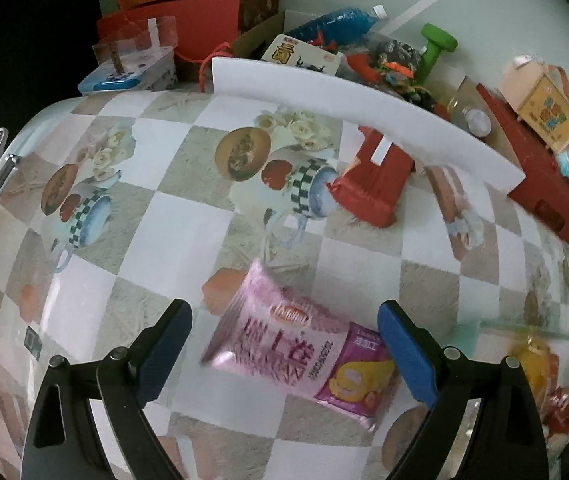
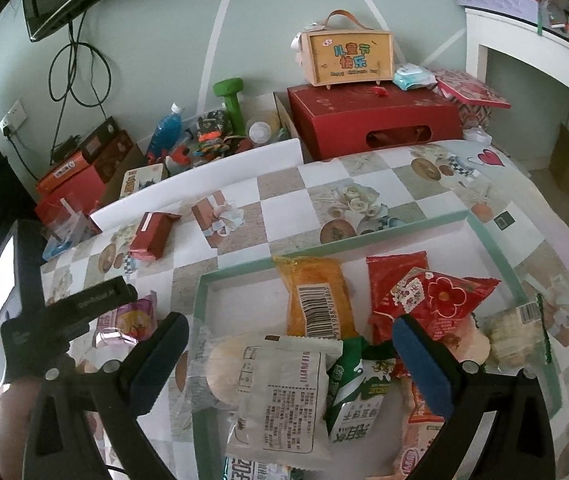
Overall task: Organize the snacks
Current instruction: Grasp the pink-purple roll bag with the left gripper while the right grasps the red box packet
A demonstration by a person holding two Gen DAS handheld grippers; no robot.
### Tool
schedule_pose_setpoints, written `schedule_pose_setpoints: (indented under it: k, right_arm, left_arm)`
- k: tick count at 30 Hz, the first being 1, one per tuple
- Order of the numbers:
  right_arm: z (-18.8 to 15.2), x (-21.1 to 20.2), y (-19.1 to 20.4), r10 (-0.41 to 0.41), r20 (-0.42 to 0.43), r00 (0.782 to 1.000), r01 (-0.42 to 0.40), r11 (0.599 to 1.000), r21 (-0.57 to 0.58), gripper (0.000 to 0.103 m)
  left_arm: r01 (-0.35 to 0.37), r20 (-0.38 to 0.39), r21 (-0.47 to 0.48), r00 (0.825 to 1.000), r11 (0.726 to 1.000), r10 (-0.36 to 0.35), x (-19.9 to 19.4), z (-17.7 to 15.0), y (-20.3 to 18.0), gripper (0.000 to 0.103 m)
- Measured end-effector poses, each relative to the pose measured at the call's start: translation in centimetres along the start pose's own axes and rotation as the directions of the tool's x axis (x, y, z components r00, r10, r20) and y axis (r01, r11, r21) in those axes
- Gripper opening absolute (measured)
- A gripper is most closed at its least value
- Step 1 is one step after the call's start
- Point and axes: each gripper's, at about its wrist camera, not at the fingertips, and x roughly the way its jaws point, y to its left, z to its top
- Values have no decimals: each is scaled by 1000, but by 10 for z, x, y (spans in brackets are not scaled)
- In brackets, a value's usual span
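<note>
Left wrist view first: our left gripper [image 1: 284, 344] hangs low over the counter [image 1: 156, 216] with its fingers [image 1: 404, 352] spread wide on either side of the pink snack packet [image 1: 296, 344], apart from it on the left and just beside or touching on the right; we judge this straddle lines up a pinch; the packet lies flat and slanted, glossy pink with a purple end showing a yellow pastry; a red packet [image 1: 372, 184] lies farther off near a white board [image 1: 364, 108].

Right wrist view next: our right gripper [image 2: 292, 356] hovers over the green-rimmed tray [image 2: 364, 240], fingers [image 2: 424, 364] spread and pinching nothing; the tray gathers the sorted snacks, among them an orange packet [image 2: 320, 296], a red flowered packet [image 2: 424, 292] and a white wrapped bun [image 2: 280, 392]; the pink packet [image 2: 128, 320] sits outside the tray's left rim.
</note>
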Motion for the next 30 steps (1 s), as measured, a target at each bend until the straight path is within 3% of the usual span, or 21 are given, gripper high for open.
schedule_pose_setpoints:
  k: [8,16,17,22,24,30]
  right_arm:
    - [-2,2,4,1,-11,1000,-2,1000,-17,103]
    - [-3,5,16,2,-12,1000,-2,999,-47,103]
    - [-2,5,19,3,-11,1000,-4,999,-52,103]
    - [7,10,41,40,3,999,-40,995,-88,103]
    - [12,14,54,63,8,998,-61,993,-99,103]
    - [27,33,93,117,-1,993,-116,982,-146,103]
  left_arm:
    - [19,-31,0,999,1000,-19,-10,-22,28,94]
    - [57,-44,-35,997,998,-58,-7,-23,52,93]
    - [71,-46,-37,996,997,-72,-7,-24,53,91]
    - [114,-47,-13,992,993,-114,-7,-24,56,56]
    - [123,-44,-12,991,992,-123,-7,-22,59,48]
    - [123,-1,-22,992,992,-123,-5,-8,75,44]
